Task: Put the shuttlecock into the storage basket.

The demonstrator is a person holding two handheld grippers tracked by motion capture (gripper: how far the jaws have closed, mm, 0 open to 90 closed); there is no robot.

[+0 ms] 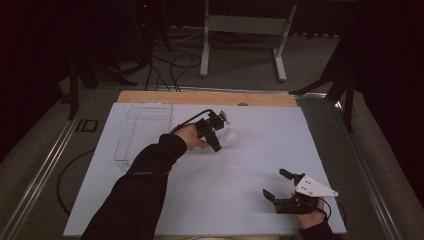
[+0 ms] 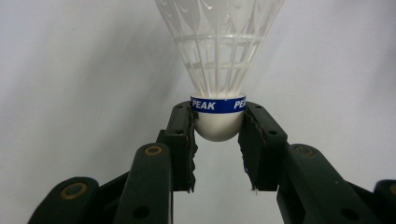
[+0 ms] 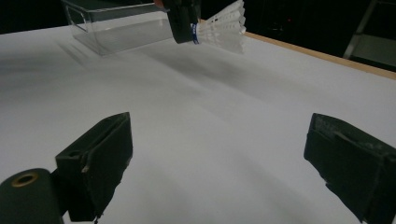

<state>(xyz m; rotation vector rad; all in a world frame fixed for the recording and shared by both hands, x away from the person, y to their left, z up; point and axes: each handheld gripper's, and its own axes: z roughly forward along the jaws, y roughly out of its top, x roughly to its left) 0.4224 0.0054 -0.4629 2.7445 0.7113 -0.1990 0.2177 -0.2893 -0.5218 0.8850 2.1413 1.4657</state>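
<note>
Centre frame in the left gripper view, the left gripper (image 2: 218,135) pinches the featherlight shuttlecock (image 2: 219,60) by its firm cork, sparing its fragile skirt, while the right gripper (image 3: 224,163) gapes empty.

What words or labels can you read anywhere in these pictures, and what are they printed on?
"PEAK": white letters on the blue band around the white cork base of the white plastic shuttlecock, held between the left gripper's black fingers.
"PE": the start of the same word again, cut off at the band's right edge.
In the right gripper view the band is too small to read.
</note>
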